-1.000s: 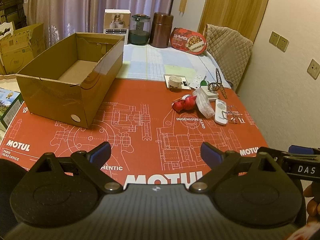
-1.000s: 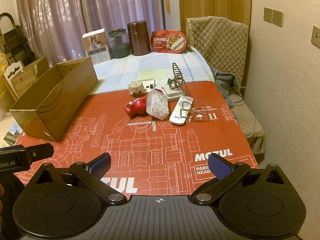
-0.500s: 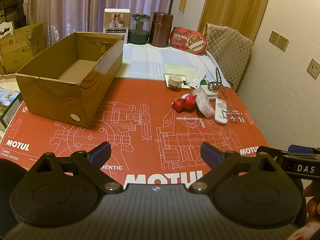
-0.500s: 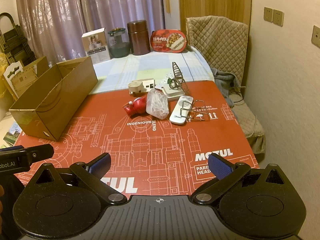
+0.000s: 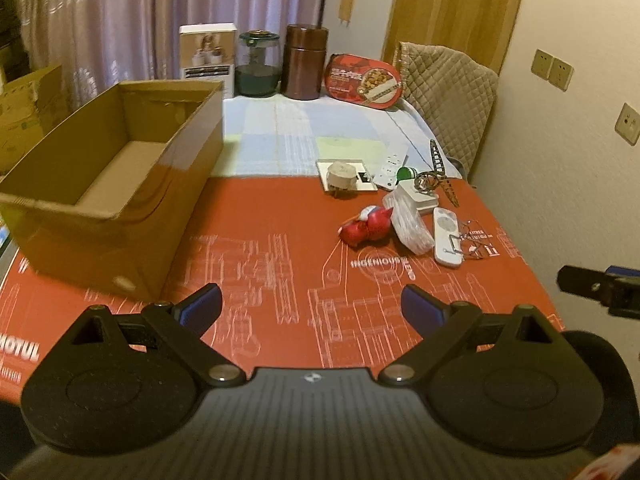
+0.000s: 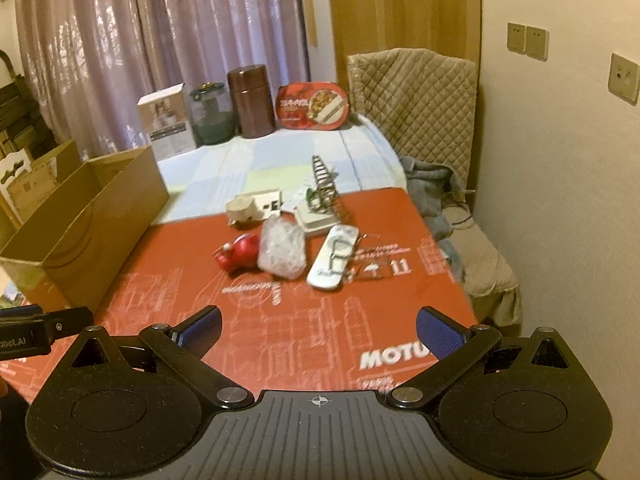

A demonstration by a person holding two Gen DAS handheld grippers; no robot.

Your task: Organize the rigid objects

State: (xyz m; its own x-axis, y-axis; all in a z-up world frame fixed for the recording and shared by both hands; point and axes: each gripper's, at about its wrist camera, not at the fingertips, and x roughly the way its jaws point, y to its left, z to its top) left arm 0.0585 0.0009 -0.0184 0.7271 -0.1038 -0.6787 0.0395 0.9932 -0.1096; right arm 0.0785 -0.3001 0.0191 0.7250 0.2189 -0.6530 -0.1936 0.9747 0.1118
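Both grippers have advanced across the table since a second ago, so the cardboard box and the cluster of small items now sit larger and lower in each view, slightly blurred.

Red mat (image 5: 280, 248): printed with white line drawings, covering the near part of the table and filling the middle of both frames.

Cardboard box (image 5: 116, 184): open-topped, nothing visible inside, standing on the mat at the left of the left wrist view and at the left edge of the right wrist view (image 6: 84, 224).

Left gripper (image 5: 311, 306): bottom of its frame, blue-padded fingers spread wide, nothing between them, above bare mat.

Right gripper (image 6: 318, 330): bottom of its frame, fingers likewise wide apart and holding nothing; its body also shows at the right edge of the left view.

Brown canister (image 5: 305, 62), glass jar (image 5: 257, 64), white carton (image 5: 207, 54), red food tray (image 5: 362, 86): lined along the far end, upper centre.

Quilted chair (image 6: 416, 96): upper right, against the wall.

Cluster, right of centre in the left view, centre in the right view:
- clear plastic bag (image 6: 282, 252), touching the red toy
- white remote (image 6: 333, 256), just right of the bag, with a wire puzzle (image 6: 372, 258) lying across and beside it
- red toy (image 6: 238, 256), left of the bag
- white square block (image 5: 418, 196), behind the bag, with a metal spiral piece (image 6: 322, 184) on top
- beige plug (image 5: 340, 174) on a switch plate, at the mat's far edge
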